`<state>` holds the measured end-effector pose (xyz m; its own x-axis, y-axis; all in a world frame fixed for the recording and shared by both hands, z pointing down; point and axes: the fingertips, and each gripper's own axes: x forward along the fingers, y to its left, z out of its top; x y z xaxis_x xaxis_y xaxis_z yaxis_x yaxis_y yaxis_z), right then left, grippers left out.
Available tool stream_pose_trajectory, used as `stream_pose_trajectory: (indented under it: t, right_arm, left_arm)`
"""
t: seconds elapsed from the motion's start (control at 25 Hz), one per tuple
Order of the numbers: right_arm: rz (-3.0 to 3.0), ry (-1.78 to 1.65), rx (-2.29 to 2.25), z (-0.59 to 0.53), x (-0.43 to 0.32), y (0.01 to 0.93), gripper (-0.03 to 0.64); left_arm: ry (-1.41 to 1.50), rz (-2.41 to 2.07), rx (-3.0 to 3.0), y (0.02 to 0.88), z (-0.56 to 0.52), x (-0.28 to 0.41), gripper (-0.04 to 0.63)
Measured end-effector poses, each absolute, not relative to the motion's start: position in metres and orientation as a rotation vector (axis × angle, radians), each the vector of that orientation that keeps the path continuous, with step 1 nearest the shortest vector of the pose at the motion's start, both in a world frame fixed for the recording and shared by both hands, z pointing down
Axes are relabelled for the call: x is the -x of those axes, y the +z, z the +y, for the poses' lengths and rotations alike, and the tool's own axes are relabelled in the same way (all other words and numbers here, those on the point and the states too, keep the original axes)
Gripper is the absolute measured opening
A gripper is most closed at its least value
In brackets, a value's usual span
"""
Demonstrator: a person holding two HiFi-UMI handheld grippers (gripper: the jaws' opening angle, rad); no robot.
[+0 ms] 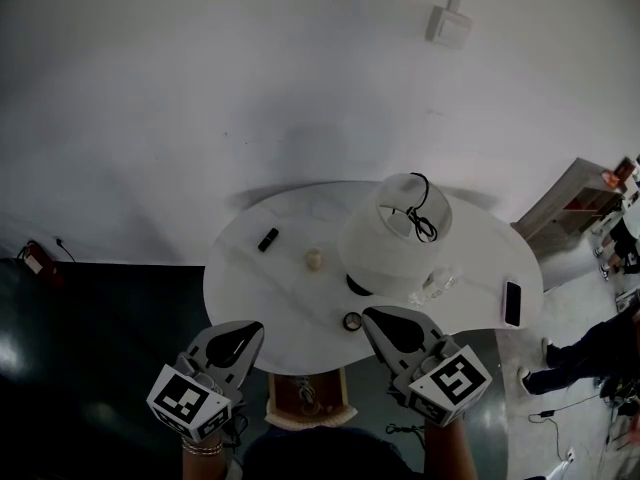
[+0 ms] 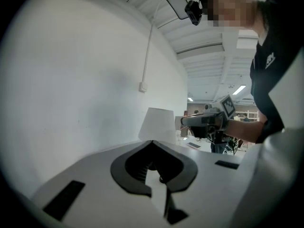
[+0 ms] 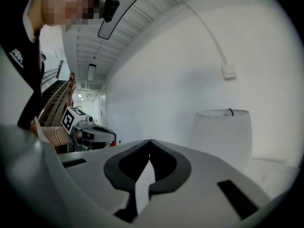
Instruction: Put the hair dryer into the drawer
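I cannot make out a hair dryer in any view. My left gripper [image 1: 256,326] [image 2: 152,141] hangs over the near edge of the round white table [image 1: 250,278], its jaw tips pressed together with nothing between them. My right gripper [image 1: 368,314] [image 3: 150,140] hovers at the same edge further right, also shut and empty. Each gripper view shows the other gripper off to the side, level and apart from it. Under the table's near edge, between the two grippers, is a brown box-like thing with a pale rim [image 1: 310,398], perhaps an open drawer.
A white lampshade [image 1: 395,230] with a black cord looped on top stands on the table. Around it lie a small black object [image 1: 268,239], a cream lump [image 1: 314,259], a round black item [image 1: 352,320], a clear glass piece [image 1: 435,286] and a phone [image 1: 513,303]. A white wall rises behind.
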<state>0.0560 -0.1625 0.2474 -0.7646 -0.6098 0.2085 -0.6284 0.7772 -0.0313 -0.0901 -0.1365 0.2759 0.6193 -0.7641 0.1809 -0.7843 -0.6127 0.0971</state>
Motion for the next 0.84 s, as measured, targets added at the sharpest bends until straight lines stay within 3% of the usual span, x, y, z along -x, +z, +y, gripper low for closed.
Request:
stream_pose_trajectory:
  t: [0.84]
  right_arm:
    - [-2.820, 0.118, -0.678, -0.148, -0.063, 0.267, 0.019]
  left_arm:
    - [0.170, -1.430, -2.555, 0.292, -0.119, 0.048, 0.015]
